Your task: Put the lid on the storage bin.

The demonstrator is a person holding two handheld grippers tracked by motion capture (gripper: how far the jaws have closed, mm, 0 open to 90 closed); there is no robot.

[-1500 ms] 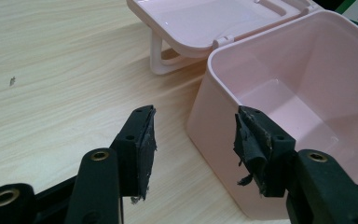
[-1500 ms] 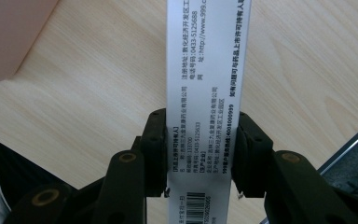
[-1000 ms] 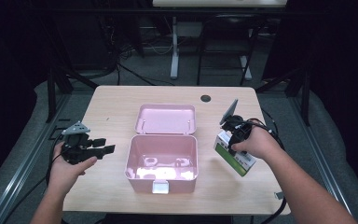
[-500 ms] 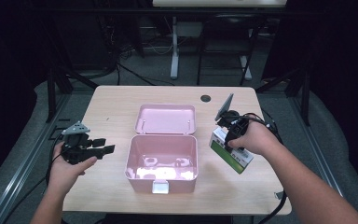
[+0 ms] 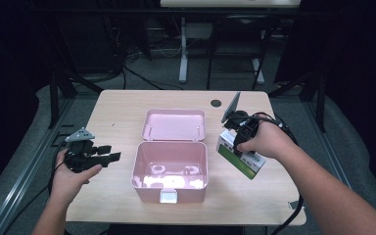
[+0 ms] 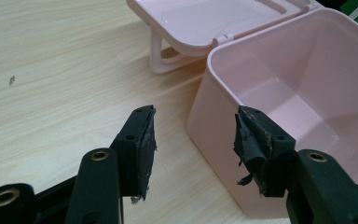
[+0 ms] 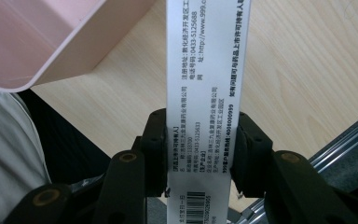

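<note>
A pink plastic box [image 5: 170, 166] stands open in the middle of the table, its lid [image 5: 174, 125] laid back behind it. My right gripper [image 5: 240, 147] is shut on a white and green carton [image 5: 245, 161], held tilted above the table just right of the box. In the right gripper view both jaws clamp the carton's white printed side [image 7: 200, 93], with the pink box's rim [image 7: 51, 56] at upper left. My left gripper [image 5: 108, 153] stands open, low over the table left of the box. In the left gripper view its fingertips [image 6: 142, 140] frame the box's near corner [image 6: 223, 107], nothing between them.
The wooden table [image 5: 117, 112] has a round black cable hole [image 5: 216, 103] at the back right. Bare wood lies left of the box and along the front edge. Dark floor, cables and desk legs surround the table.
My right gripper has carried the carton a little leftward, closer to the pink box. The left gripper has stayed where it was.
</note>
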